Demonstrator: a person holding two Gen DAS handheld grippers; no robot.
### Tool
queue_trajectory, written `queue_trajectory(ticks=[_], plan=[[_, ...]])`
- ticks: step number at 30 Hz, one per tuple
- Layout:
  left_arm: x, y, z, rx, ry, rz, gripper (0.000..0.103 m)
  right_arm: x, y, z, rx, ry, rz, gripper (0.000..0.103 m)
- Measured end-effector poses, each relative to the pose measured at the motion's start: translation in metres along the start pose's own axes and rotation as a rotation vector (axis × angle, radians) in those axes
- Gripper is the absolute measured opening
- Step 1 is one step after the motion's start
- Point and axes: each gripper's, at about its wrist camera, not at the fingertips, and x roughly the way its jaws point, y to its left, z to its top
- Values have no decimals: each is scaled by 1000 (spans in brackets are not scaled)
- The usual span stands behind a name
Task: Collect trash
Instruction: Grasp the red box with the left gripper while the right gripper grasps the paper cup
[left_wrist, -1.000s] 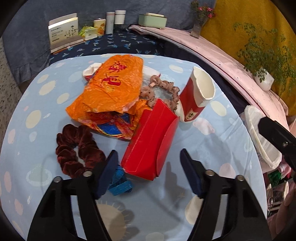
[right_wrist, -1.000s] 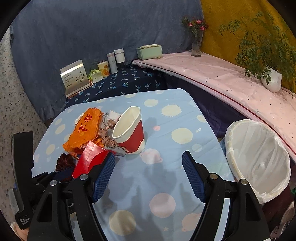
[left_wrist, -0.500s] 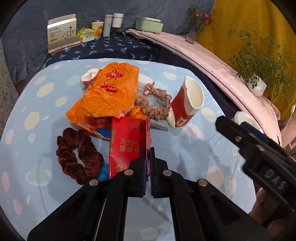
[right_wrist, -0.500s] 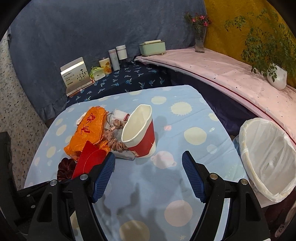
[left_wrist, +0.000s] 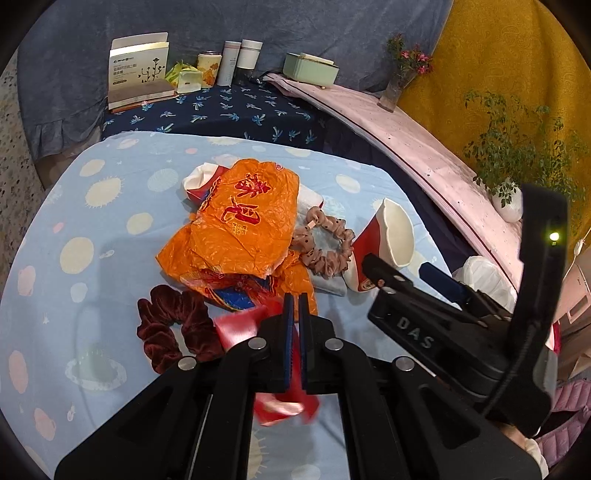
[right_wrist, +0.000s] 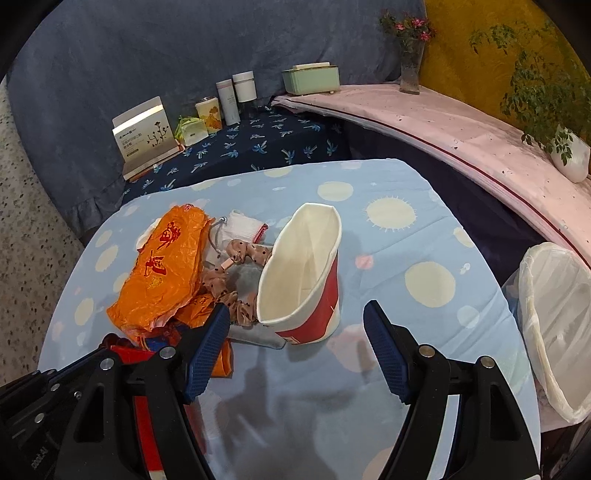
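- Slipping is the main risk: the left gripper (left_wrist: 294, 325) pinches only an edge of the red paper packet (left_wrist: 240, 326), which could drop near the counter's (left_wrist: 110, 229) front edge.
- Its jaws are nearly shut on the packet.
- The right gripper (right_wrist: 295, 349) has jaws wide apart and empty, just before the paper cup (right_wrist: 301, 273), which could tip if nudged.

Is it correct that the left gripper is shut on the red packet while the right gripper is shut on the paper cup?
Not quite. The right gripper is open, just short of the cup, as the right wrist view shows. The left gripper is indeed shut on the red packet.
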Motion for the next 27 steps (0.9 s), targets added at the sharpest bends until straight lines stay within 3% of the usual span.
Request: queue_trajectory(ticks=[3, 7, 9, 10, 13, 14, 19, 21, 23, 27], plan=[[3, -2, 1, 7, 0, -2, 1, 9, -2, 1, 12, 15, 6, 57], [6, 0, -2, 2, 20, -14, 1, 16, -6, 1, 21, 39, 10, 27], [7, 3, -7, -19, 30, -11, 3, 15, -9, 1, 21, 34, 6, 25], [8, 5, -10, -33, 37, -10, 8, 13, -10, 1, 20, 30, -1, 23], [10, 8, -21, -67, 53, 0, 45, 3, -16, -1, 26, 11, 0, 21], [10, 7, -25, -76, 48, 4, 51, -1, -18, -2, 30, 5, 0, 21], [14, -1, -38, -73, 62, -4, 53, -24, -31, -7, 51, -27, 4, 21], [18, -4, -41, -72, 71, 3, 51, -32, -36, -10, 58, -33, 5, 21], [20, -5, -44, -75, 81, 2, 41, -40, -41, -13, 66, -40, 9, 21], [17, -1, -50, -112, 83, 22, 43, -53, -50, -18, 76, -52, 12, 21]])
